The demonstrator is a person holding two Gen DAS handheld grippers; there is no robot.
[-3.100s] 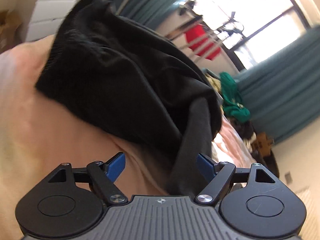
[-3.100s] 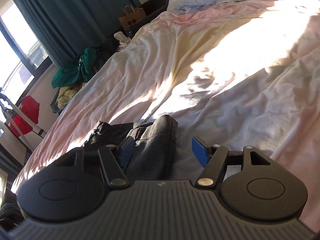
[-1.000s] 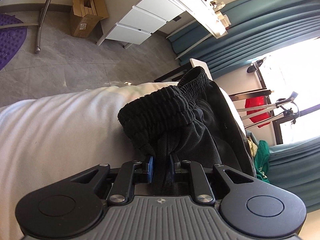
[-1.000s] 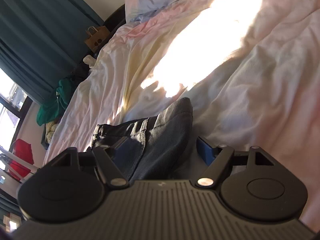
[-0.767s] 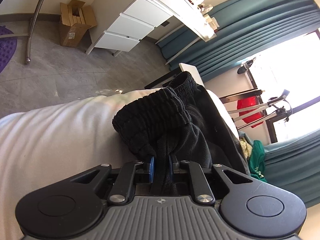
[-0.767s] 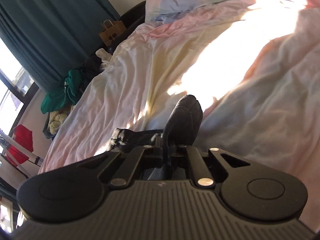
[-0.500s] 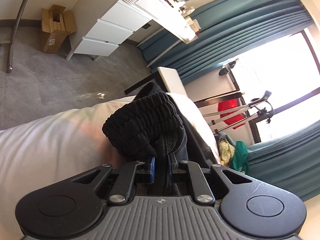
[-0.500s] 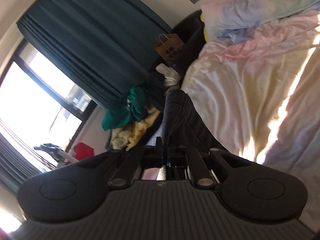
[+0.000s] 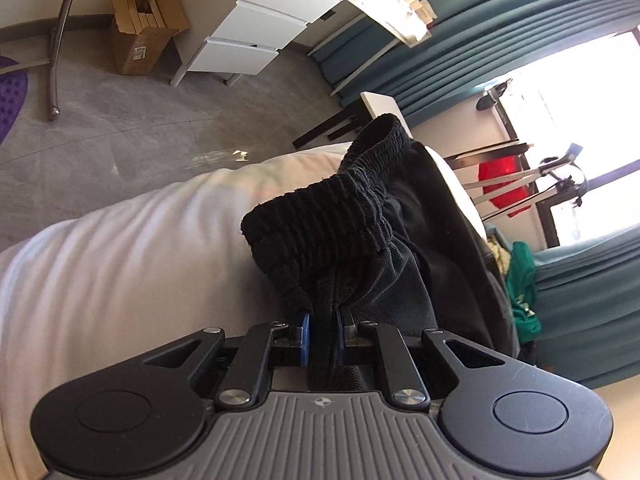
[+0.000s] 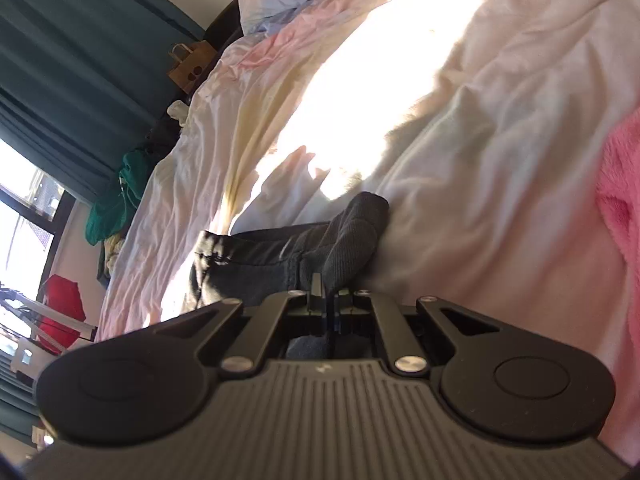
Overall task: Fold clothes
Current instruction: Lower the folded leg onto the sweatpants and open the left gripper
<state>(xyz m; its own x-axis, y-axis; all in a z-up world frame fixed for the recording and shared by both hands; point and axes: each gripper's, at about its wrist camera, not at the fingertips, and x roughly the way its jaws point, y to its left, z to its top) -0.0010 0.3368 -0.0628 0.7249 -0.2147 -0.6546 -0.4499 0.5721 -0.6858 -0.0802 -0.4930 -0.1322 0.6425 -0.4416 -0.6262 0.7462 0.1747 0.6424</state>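
A black pair of pants (image 9: 384,248) with a ribbed elastic waistband (image 9: 320,216) lies bunched on the pale bed sheet (image 9: 120,264). My left gripper (image 9: 322,326) is shut on the fabric just below the waistband. In the right wrist view the same dark pants (image 10: 280,256) lie on the bed, and my right gripper (image 10: 326,300) is shut on a ribbed cuff or band end (image 10: 352,240) of them. Both hold the cloth low, close to the sheet.
The bed edge drops to a grey floor (image 9: 120,120) with a cardboard box (image 9: 140,48) and white drawers (image 9: 256,36). A pink fluffy blanket (image 10: 620,200) lies at the right. A pile of green clothes (image 10: 116,200) and teal curtains (image 10: 60,60) stand beyond the bed.
Both grippers closed on the pants about a second ago. The right gripper swung up with the cloth and has come back down toward the sheet. The left keeps its grip, shifting slightly.
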